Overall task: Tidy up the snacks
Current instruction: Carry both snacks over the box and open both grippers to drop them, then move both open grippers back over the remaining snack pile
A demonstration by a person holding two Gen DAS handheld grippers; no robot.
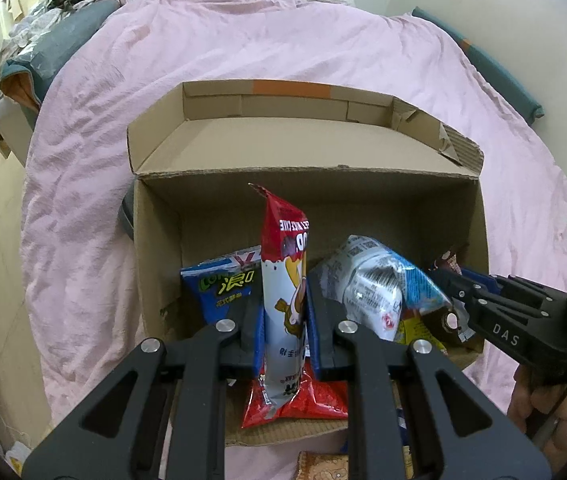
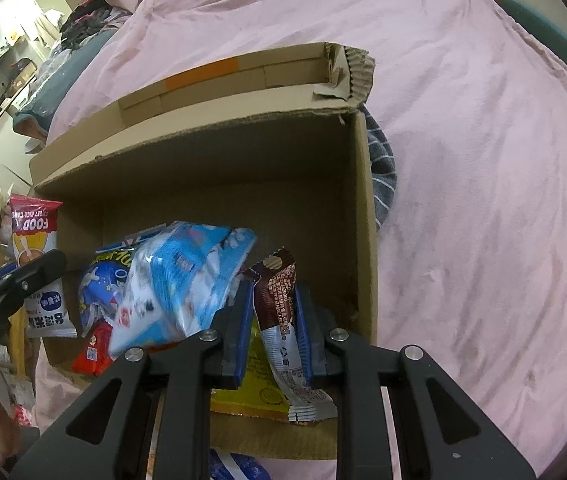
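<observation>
Looking along the left wrist cam first: left gripper [image 1: 283,316] is clamped on a red-and-white snack pack [image 1: 283,296], held upright over the near edge of the cardboard box [image 1: 155,248], pack's top well above the fingers, red bottom end hanging below them. Box sits on a pink bedsheet [image 1: 243,60], lid flap folded back on the far side. Inside box: blue chip bag [image 1: 219,284] at left, leaning on box wall; blue-and-white crinkled bag [image 1: 379,280] at right. Right gripper [image 1: 459,296] enters from the right edge, tips over the box's right part; its grip not clear from this cam.

Right wrist cam: right gripper [image 2: 273,328] closed on a brown-and-white wafer pack [image 2: 279,320], upright, inside box [image 2: 365,220] near the right wall. Yellow packet [image 2: 255,392] lies under it on box floor. Blue-and-white crinkled bag [image 2: 179,280] just left of the fingers, touching left finger. Small red packet [image 2: 93,350] below that bag. Left gripper [image 2: 23,280] at frame left w/ red-and-white pack [image 2: 37,264]. Striped grey cloth [image 2: 383,172] beside box's right wall, on the sheet [image 2: 483,160].
</observation>
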